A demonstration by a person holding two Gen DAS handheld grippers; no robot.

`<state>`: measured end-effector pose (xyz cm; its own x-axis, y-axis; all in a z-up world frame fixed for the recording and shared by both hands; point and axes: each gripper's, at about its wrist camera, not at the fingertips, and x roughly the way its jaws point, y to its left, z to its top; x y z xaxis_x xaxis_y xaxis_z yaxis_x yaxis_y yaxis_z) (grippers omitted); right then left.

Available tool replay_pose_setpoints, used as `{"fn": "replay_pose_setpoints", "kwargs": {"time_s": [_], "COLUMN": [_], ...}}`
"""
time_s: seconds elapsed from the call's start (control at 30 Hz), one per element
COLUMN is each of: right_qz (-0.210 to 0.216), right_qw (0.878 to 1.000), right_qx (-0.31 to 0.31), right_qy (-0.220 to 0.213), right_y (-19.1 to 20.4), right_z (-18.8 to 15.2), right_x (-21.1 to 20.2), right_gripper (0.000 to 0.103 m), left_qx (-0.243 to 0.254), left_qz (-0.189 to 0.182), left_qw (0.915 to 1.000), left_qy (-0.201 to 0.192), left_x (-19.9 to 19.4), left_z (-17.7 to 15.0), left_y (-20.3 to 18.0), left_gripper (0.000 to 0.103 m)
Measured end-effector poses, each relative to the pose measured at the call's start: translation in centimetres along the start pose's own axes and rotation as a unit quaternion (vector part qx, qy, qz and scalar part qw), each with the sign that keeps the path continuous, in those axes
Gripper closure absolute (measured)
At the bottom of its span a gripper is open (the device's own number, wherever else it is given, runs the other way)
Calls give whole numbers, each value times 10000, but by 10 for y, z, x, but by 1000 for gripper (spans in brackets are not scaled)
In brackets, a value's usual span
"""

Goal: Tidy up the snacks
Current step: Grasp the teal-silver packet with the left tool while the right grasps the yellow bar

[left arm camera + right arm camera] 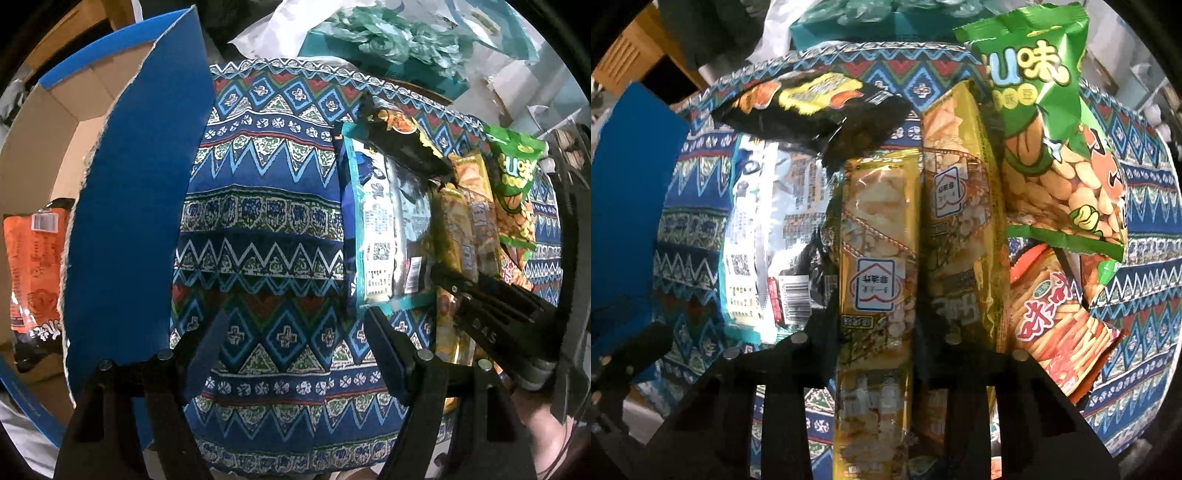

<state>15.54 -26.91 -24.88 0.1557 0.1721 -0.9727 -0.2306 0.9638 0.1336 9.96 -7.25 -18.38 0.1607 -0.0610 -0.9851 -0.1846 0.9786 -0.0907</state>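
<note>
target: yellow pack point(877, 236), the left one of two long yellow packs lying side by side in the snack pile on the table point(266, 229)
long axis: runs straight away from the right gripper point(875, 332), in line with its fingers
right gripper: fingers straddle the near part of the yellow pack, one on each side; looks closed on it, though the contact itself is dark and hard to read
second yellow pack point(960, 206): touching the target on its right, outside the right finger
other snacks: black bag point(812, 107) overlaps the far end of the target; silver bag point(764, 236) to its left; green bag point(1052, 122) and red bag point(1060, 325) to the right
left gripper point(295, 347): spread wide, nothing between the fingers, over bare cloth, well left of the pile
nearer hand: right, by far
box point(129, 206): blue cardboard, open, left of the table; orange bag point(35, 266) already inside
likely step: lift the yellow pack clear, carry it left toward the box
risk: black bag on top may drag along
</note>
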Motion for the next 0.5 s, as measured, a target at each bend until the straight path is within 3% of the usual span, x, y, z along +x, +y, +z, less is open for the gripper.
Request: {"fn": "replay_pose_setpoints", "kwargs": {"time_s": [0.5], "right_qz": [80], "right_qw": [9986], "right_qx": [64], "right_qy": [-514], "right_y": [-25], "right_z": [-7], "right_x": [-41], "right_gripper": [74], "left_qx": [-212], "left_qz": [-389], "left_qw": [9990], "left_qy": [73], "left_x": [19], "left_z": [31], "left_y": [-35], "left_gripper": [21]}}
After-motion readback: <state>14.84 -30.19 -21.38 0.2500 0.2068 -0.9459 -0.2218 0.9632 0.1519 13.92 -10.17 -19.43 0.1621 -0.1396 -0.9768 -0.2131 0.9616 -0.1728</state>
